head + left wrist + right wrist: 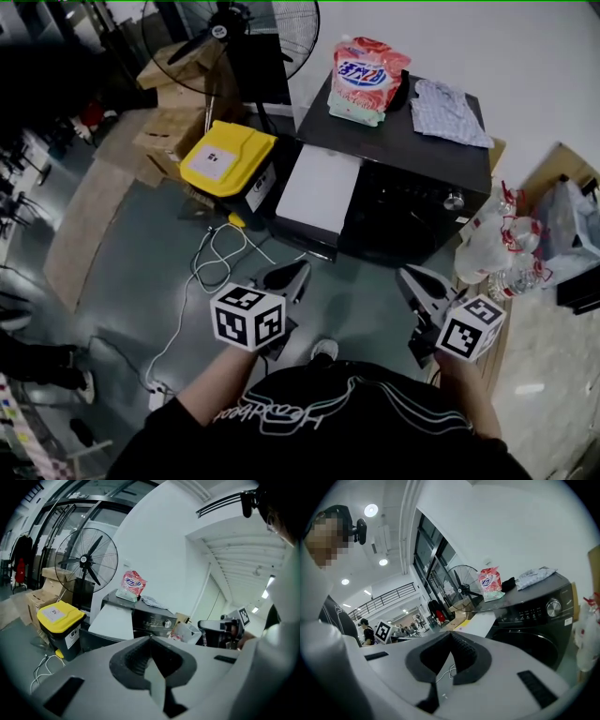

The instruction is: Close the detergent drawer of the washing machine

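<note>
I see a yellow bin (228, 157), a fan (234, 28) and floor wires (217, 258) left of the dark washing machine (412, 141), its white detergent drawer (319, 187) pointing long-ways toward me, left claw (286, 278) and right claw (422, 284) both closed, empty.

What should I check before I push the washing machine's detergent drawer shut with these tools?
1. Target found: white flat drawer juts out from the black washing machine: ok.
2. Left tool empty, jaws together: ok.
3. Right tool empty, jaws together: ok.
4. A tool resting against the drawer front: not ok, both hang short of it.
5. Inside of the drawer free of clutter: cannot tell.
</note>
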